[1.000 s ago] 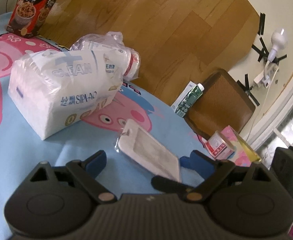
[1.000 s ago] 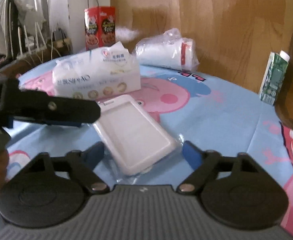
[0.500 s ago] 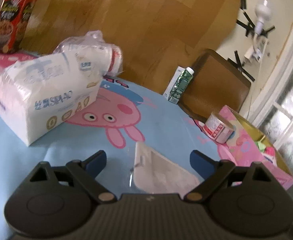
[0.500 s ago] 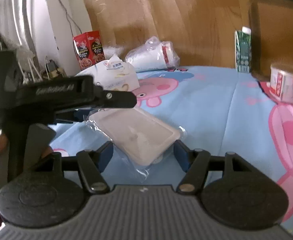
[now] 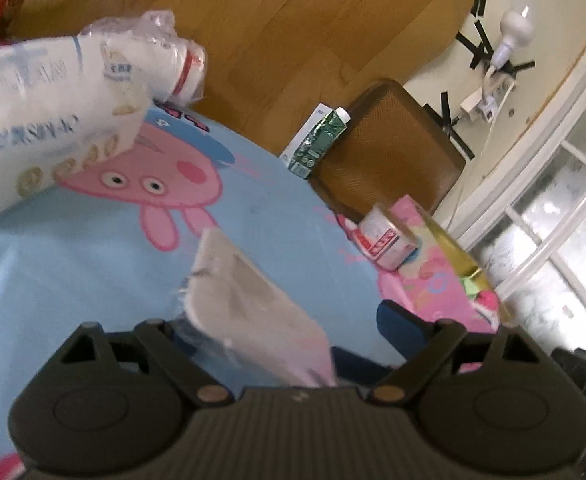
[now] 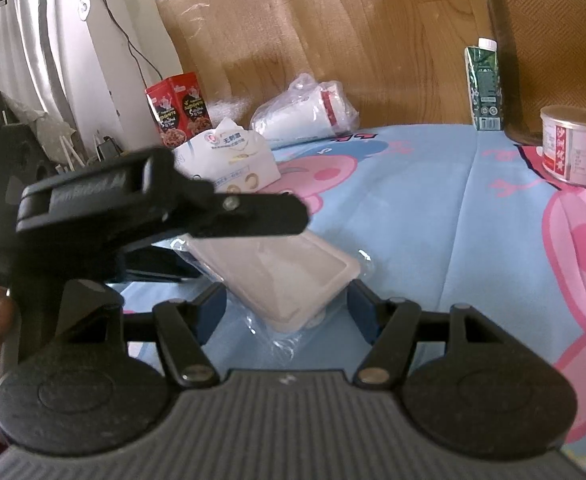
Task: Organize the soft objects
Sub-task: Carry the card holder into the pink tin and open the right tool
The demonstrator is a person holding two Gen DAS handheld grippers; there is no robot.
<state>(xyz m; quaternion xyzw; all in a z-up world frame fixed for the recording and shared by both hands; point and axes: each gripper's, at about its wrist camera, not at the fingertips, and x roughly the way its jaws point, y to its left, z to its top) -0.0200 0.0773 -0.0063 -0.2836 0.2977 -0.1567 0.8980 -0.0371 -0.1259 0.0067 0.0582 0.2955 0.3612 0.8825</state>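
1. Blue cartoon-pig cloth [image 6: 433,216] covers the whole work surface, with wood panelling behind and a brown chair at the far edge — that is the ground you are working over.

2. Your task's thing is the flat, pale pink rectangular pad in its clear plastic wrapper [image 6: 281,276]. It sits tilted, one end raised off the cloth, between your two tools.

3. Your right gripper [image 6: 287,306] has its blue fingers standing apart on either side of the pad's near short end. A narrow gap shows on both sides, so I judge the pads are not pressing yet.

4. Your left gripper [image 5: 281,328] is closing at this moment. The pad [image 5: 245,300] lies between its fingers, its wrapper crowding the left finger, while the right finger still has cloth showing between it and the pad. No firm grip there either, by my reading.

5. The relation that matters — the pad's long axis runs away from your right gripper and up to the left, so the right spans its short width at the end, and the left reaches in from the side, across the right-wrist view [image 6: 161,212].

6. The white tissue pack [image 6: 229,160] and the wrapped white roll [image 6: 305,112] lie well beyond, untouched.
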